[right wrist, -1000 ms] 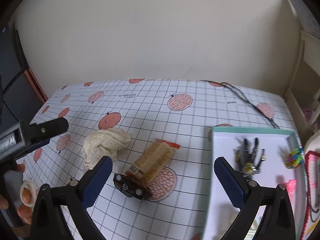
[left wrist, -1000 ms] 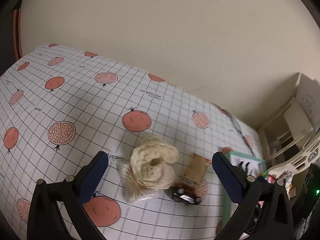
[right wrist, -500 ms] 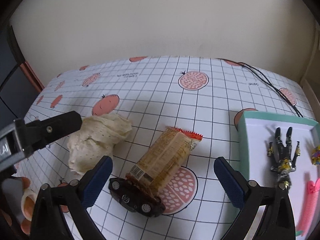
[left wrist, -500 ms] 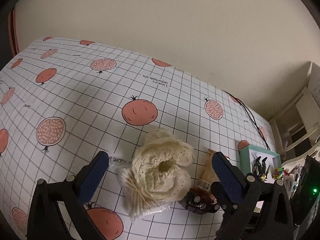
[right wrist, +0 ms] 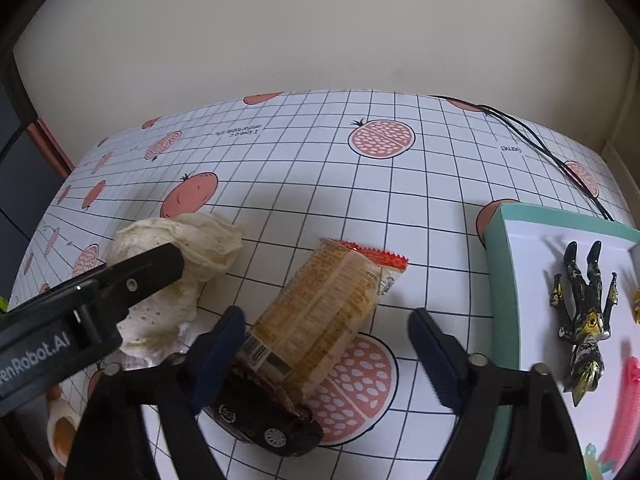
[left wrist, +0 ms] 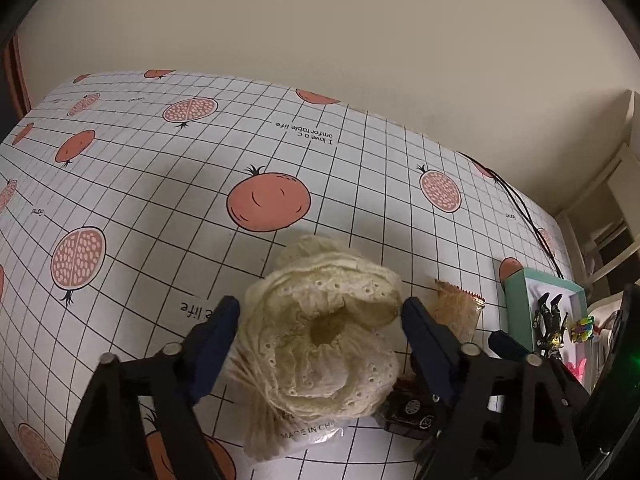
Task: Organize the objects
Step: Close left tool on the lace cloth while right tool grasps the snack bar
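Both tongs have dropped closer to the table (left wrist: pixel 168 184) since a second ago, and their jaws, then at full spread, are now closing. On the gridded, pomegranate-print cloth, the left tongs (left wrist: pixel 320 322) angle steeply down over the cream lace cloth bundle (left wrist: pixel 324 340), which sits between the blue pads; the pads look to be just at its sides, though I cannot tell whether they press yet. From the right wrist view, the left tongs' black arm crosses over that same bundle (right wrist: pixel 176 264).

A teal-rimmed tray (right wrist: pixel 500 280) lies at the table's right end, holding a black and gold figure (right wrist: pixel 584 312).

The right tongs (right wrist: pixel 326 352) also tilt steeply down, straddling the snack packet (right wrist: pixel 320 312). Its left pad is against the packet's barcode end, while the right pad stands clear of it, so the packet is not gripped.

Under the packet's near end lies a small black toy car (right wrist: pixel 264 420), touching it.
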Demonstrator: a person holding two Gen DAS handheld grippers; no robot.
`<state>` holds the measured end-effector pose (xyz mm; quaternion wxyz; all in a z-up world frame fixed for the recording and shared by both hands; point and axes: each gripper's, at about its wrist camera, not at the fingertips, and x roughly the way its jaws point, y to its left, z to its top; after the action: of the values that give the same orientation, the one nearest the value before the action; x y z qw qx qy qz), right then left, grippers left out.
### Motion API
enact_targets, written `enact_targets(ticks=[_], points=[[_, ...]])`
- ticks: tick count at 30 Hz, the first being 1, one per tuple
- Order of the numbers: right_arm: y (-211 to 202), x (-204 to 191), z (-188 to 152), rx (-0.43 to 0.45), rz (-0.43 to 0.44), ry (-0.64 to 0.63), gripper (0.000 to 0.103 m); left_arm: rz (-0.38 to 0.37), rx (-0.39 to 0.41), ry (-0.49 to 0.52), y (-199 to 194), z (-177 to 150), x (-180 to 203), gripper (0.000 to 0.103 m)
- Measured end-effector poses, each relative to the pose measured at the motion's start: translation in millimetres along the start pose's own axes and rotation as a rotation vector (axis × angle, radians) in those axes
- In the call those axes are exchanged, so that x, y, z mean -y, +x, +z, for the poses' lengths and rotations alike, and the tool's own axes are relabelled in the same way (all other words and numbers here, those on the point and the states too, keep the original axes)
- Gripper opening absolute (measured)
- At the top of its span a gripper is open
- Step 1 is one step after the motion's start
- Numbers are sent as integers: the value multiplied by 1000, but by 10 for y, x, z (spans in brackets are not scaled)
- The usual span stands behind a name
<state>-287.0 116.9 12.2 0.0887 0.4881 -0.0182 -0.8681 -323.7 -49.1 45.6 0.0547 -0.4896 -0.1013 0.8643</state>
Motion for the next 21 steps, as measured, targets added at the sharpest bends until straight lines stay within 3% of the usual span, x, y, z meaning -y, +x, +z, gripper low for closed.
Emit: enact_targets(ticks=[4, 7, 10, 21], points=[[10, 30, -3, -3, 19, 14, 71, 6, -4, 4, 21, -16, 16, 74], [19, 32, -14, -9, 16, 14, 58, 5, -13, -6, 45, -25, -9, 61], [33, 49, -26, -13, 25, 24, 51, 6, -16, -12, 56, -31, -28, 57], [16, 86, -29, -12, 42, 27, 41, 10, 3, -30, 15, -22, -80, 35]])
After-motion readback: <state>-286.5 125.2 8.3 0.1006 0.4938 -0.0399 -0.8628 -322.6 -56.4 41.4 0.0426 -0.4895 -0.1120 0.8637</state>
